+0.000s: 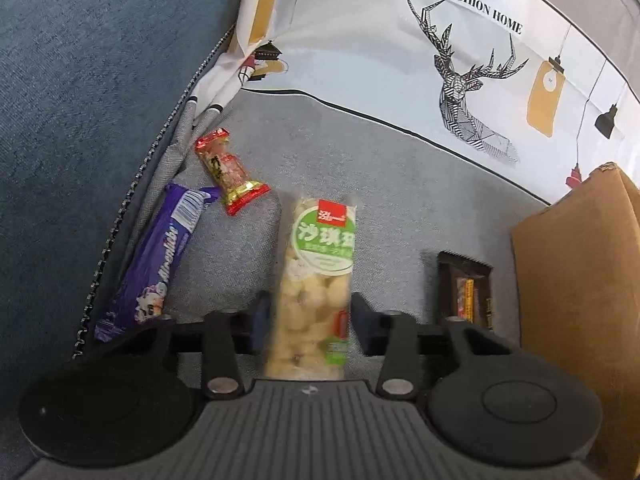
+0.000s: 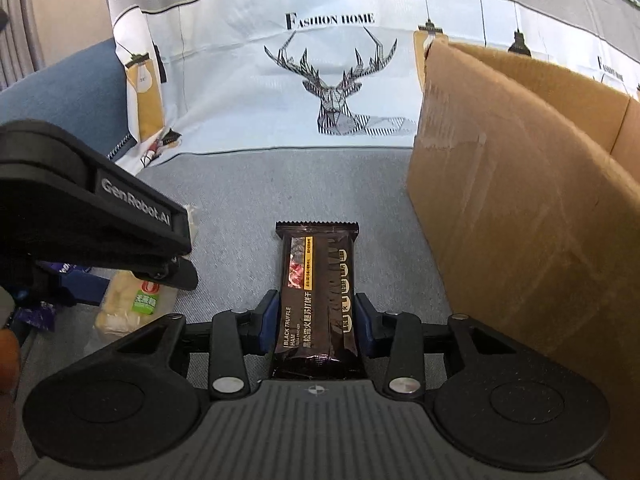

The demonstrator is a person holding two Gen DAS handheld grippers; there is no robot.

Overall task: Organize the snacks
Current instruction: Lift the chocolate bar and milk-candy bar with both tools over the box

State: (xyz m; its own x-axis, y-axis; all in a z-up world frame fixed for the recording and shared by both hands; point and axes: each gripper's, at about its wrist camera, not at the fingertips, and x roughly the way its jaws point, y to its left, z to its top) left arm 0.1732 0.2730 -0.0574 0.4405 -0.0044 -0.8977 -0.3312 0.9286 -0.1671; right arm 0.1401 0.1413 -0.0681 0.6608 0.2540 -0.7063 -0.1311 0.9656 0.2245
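A clear pack of pale puffed snacks with a green label (image 1: 320, 256) lies lengthwise on the grey seat cushion (image 1: 400, 200). My left gripper (image 1: 310, 320) is shut on its near half, a pad against each long side. A dark brown cracker pack (image 2: 316, 276) lies on the same cushion, and my right gripper (image 2: 316, 320) is shut on its near half. The right wrist view shows the pale pack (image 2: 132, 304) at the left under the left gripper's black housing (image 2: 100, 216). The dark pack (image 1: 464, 288) shows at the right in the left wrist view.
A purple wafer bar (image 1: 156, 268) and a red-ended candy (image 1: 230, 172) lie by the blue armrest (image 1: 80, 80). An open cardboard box (image 2: 520, 200) stands on the right. A deer-print cloth (image 2: 332, 92) covers the sofa back.
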